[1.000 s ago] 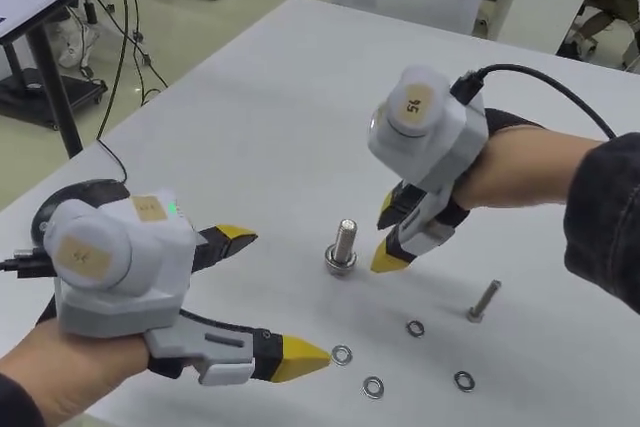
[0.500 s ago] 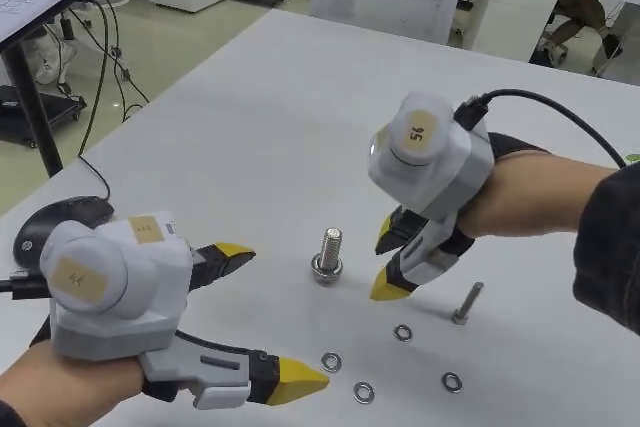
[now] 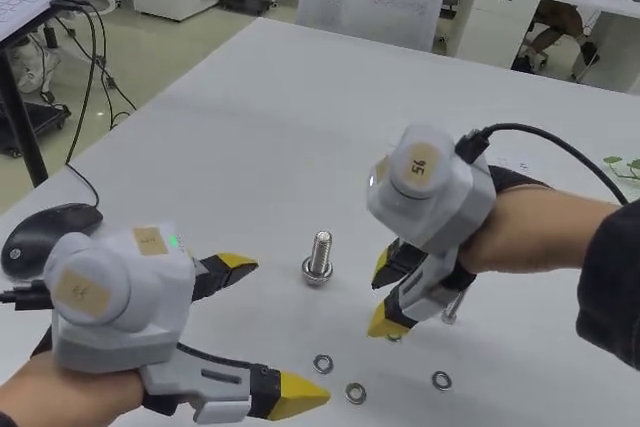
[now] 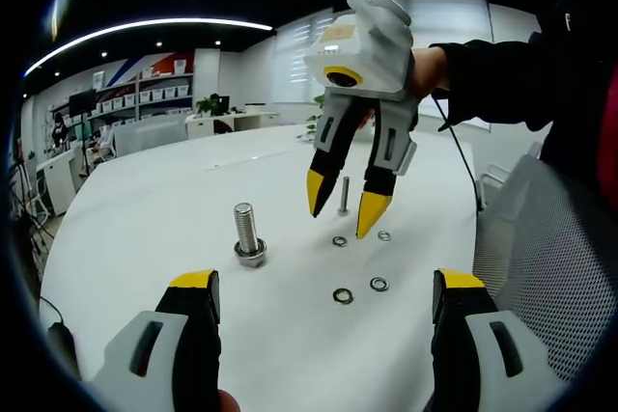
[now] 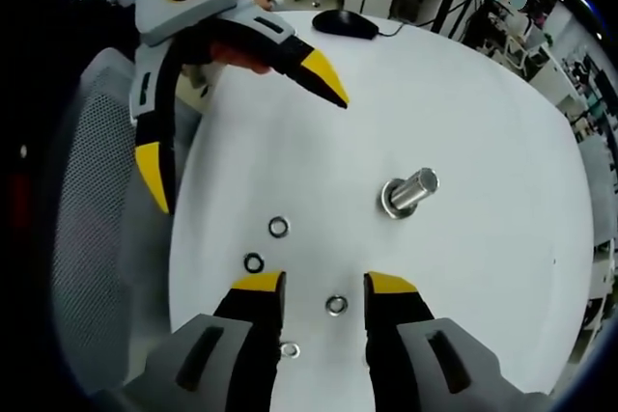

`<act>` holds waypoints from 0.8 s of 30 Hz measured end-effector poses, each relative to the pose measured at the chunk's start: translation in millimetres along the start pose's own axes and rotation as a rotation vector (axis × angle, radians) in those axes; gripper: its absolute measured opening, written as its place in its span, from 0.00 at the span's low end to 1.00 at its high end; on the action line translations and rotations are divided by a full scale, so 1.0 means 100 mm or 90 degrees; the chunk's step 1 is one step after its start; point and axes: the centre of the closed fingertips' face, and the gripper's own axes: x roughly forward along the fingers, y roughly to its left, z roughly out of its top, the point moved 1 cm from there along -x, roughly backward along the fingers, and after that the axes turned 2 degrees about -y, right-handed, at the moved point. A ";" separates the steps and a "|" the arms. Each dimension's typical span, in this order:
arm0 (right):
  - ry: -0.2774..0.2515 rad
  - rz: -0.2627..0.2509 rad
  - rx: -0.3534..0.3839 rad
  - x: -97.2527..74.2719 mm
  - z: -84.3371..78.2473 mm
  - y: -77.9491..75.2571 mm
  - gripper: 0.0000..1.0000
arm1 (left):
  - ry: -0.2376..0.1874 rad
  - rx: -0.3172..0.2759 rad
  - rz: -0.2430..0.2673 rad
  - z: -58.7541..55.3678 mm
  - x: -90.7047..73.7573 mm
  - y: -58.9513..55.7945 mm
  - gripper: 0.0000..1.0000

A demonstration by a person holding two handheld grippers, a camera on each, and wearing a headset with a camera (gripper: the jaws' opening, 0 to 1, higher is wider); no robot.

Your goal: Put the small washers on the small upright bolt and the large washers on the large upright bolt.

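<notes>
The large bolt stands upright mid-table with washers at its base; it also shows as large bolt and large bolt. Behind my right gripper stands the small bolt, also small bolt. Several loose washers lie in front: washer, washer, washer. My right gripper is open, tips pointing down just above one washer, which lies between its jaws. My left gripper is open wide and empty, near the front left.
A black mouse lies at the table's left edge. A grey chair stands at the far edge. A side desk with hanging cables is to the left. A mesh chair back is close by the table.
My right gripper has moved away from the large bolt, down toward the washers near the small bolt. The left gripper has stayed open in place. The head camera has shifted.
</notes>
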 end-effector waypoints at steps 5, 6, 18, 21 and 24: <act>-0.004 0.012 -0.002 0.03 0.05 0.11 0.33 | 0.000 0.005 -0.004 0.00 0.00 -0.02 0.91; -0.003 0.013 -0.004 0.05 0.06 0.12 0.33 | 0.000 0.005 -0.005 0.00 0.00 -0.03 0.91; 0.007 0.041 -0.033 0.25 0.18 0.32 0.32 | 0.002 0.008 -0.006 -0.03 -0.05 -0.08 0.91; 0.012 0.047 -0.041 0.31 0.19 0.34 0.31 | 0.002 0.007 -0.006 -0.04 -0.05 -0.09 0.91; 0.019 0.052 -0.045 0.36 0.19 0.36 0.30 | 0.002 0.005 -0.008 -0.05 -0.05 -0.10 0.91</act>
